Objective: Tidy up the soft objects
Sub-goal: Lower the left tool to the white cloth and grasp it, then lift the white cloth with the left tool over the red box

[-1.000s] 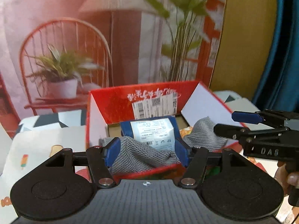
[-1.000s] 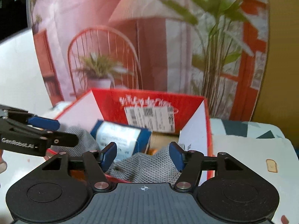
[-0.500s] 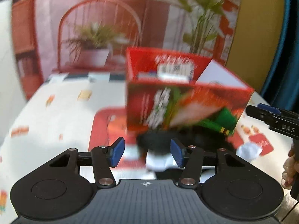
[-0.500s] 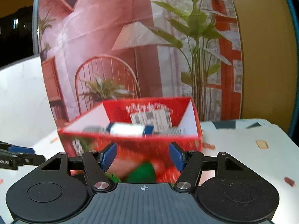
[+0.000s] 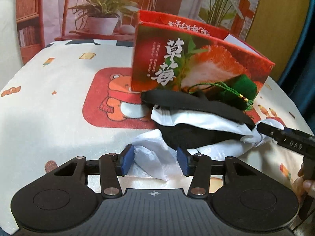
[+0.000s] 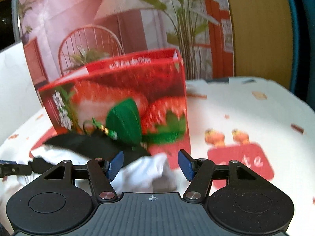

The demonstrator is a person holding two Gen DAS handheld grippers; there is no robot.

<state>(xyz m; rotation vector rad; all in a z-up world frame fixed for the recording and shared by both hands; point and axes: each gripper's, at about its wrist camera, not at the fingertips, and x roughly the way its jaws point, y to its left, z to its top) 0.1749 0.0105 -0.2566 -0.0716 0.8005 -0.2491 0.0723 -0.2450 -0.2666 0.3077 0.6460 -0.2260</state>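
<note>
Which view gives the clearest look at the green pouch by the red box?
The left wrist view: the green pouch is sharp, leaning against the red box with its tasselled cord visible. The right wrist view shows the same pouch blurred by motion, details lost.

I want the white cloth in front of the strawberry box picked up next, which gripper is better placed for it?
Left, probably. The left gripper is open with a fold of the white cloth already between its fingers. The right gripper is open too, over the cloth's other end, but its view is blurred.
</note>
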